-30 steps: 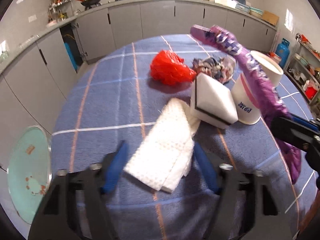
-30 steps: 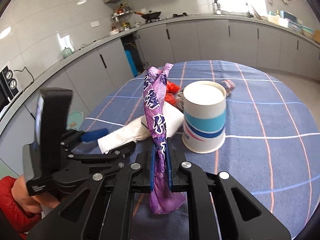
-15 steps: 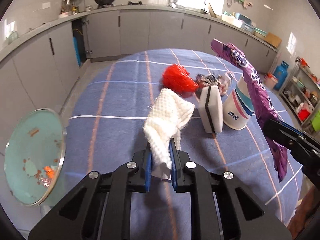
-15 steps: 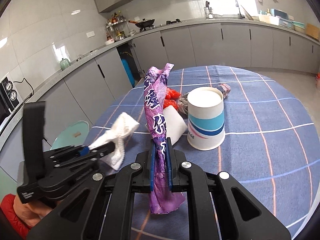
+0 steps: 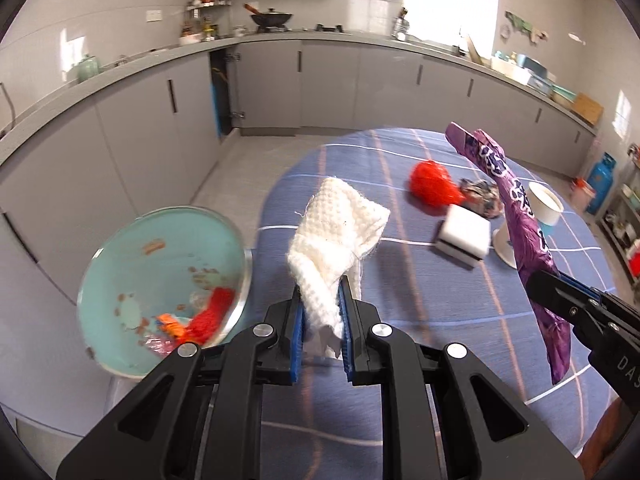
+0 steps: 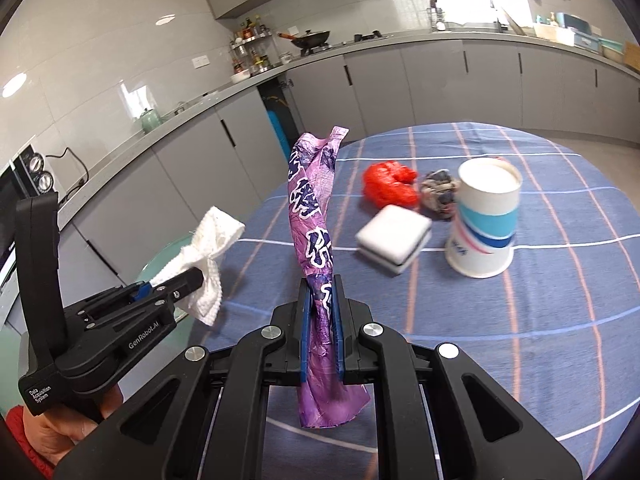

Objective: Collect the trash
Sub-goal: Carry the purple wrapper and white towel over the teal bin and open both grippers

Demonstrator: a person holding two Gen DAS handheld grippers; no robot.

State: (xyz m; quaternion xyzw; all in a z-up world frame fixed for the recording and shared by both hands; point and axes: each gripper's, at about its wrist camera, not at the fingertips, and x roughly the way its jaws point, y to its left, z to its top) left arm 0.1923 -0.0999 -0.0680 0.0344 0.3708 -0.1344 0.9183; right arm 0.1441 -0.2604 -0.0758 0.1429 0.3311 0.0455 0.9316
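My left gripper (image 5: 321, 300) is shut on a white paper towel (image 5: 334, 226), lifted off the blue checked tablecloth (image 5: 420, 304) near the table's left edge. The same towel (image 6: 208, 240) and left gripper (image 6: 188, 280) show at the left of the right wrist view. My right gripper (image 6: 320, 292) is shut on a long purple wrapper (image 6: 312, 216) that stands up between its pads; the purple wrapper (image 5: 516, 216) shows at the right of the left wrist view. A teal bin (image 5: 132, 248) holding red and orange scraps sits below the table's left edge.
On the cloth lie a crumpled red bag (image 6: 388, 188), a white sponge block (image 6: 394, 238), a grey crumpled wad (image 6: 440, 190) and an upturned paper cup (image 6: 484, 220). Grey kitchen cabinets (image 5: 320, 80) ring the room. A hand in a red sleeve (image 6: 28, 436) holds the left gripper.
The left gripper closed on the towel, lifted it off the cloth and carried it left toward the bin. The right gripper drew back a little with the wrapper.
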